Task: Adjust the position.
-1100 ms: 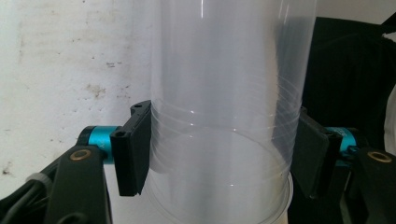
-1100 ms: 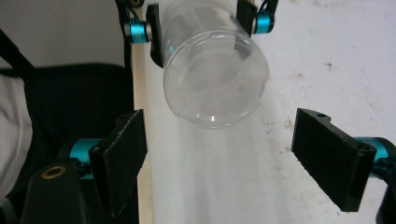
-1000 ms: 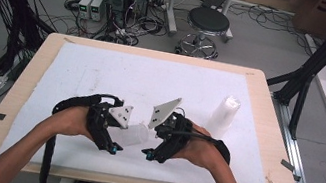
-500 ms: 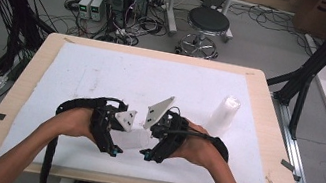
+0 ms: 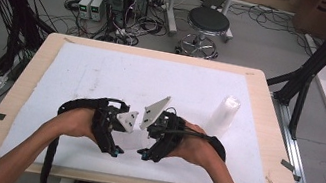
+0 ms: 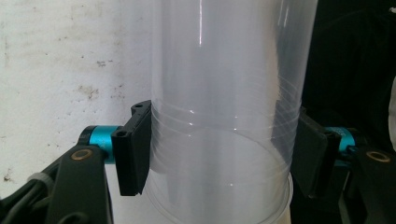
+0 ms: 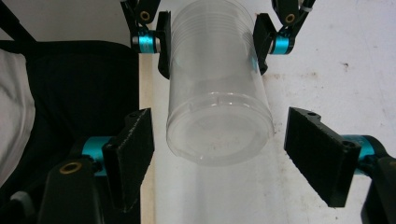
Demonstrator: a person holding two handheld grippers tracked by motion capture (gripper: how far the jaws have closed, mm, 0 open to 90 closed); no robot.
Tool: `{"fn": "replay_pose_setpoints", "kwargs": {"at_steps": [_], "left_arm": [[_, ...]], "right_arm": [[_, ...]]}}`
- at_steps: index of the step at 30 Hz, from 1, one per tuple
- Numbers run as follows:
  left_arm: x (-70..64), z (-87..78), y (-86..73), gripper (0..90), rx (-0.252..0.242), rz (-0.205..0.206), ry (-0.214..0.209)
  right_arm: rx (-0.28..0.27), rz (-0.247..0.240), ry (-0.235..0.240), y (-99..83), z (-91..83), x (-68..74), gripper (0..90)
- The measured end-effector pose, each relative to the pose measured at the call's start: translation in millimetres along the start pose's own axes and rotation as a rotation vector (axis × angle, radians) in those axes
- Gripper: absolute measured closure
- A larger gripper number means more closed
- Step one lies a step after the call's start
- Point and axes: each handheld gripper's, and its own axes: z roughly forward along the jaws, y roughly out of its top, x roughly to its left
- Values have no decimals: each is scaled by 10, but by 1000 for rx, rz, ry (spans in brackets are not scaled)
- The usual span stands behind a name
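Two nested clear cups (image 7: 217,93), left fingers (image 6: 133,149) clamped, right fingers (image 7: 135,149) apart near the worktop's (image 5: 104,68) front edge; I fear squeezing could buckle them

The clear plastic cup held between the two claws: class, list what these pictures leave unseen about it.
- High view: the cup sits almost hidden between the hands and grey plates.
- Left gripper view: the frame's top and bottom edges cut off its ends.
- Right gripper view: its far end is cut off by the top edge, beyond the left claw.

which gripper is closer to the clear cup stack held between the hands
Left. The left gripper is clamped on the clear cup stack, pads touching both sides. The right gripper sits open around its closed end, pads apart from it.
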Motion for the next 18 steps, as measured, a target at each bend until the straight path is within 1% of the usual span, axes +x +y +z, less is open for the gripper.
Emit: {"fn": "replay_pose_setpoints", "kwargs": {"at_steps": [4, 6, 8, 9, 12, 14, 15, 18], "left_arm": [[-6, 2, 7, 323, -1, 11, -1], [-8, 1, 7, 323, -3, 10, 0], [-12, -1, 8, 323, -5, 8, 0], [-13, -4, 8, 323, -7, 9, -2], [-12, -6, 7, 324, -12, 11, -5], [-13, -7, 7, 324, -17, 10, -5], [-12, -5, 6, 324, -17, 11, -3], [-12, -4, 7, 325, -12, 12, -4]], "right_arm": [[2, -3, 0, 1, 17, 4, 249], [-1, 4, -1, 1, 19, 7, 256], [-3, 2, 1, 0, 22, 6, 287], [-4, 2, -1, -1, 24, 5, 288], [-5, -1, 2, -3, 23, 10, 366], [-10, -6, 5, -1, 24, 16, 400], [-10, -9, 12, 2, 26, 19, 406], [-11, -7, 11, 5, 30, 17, 415]]}}
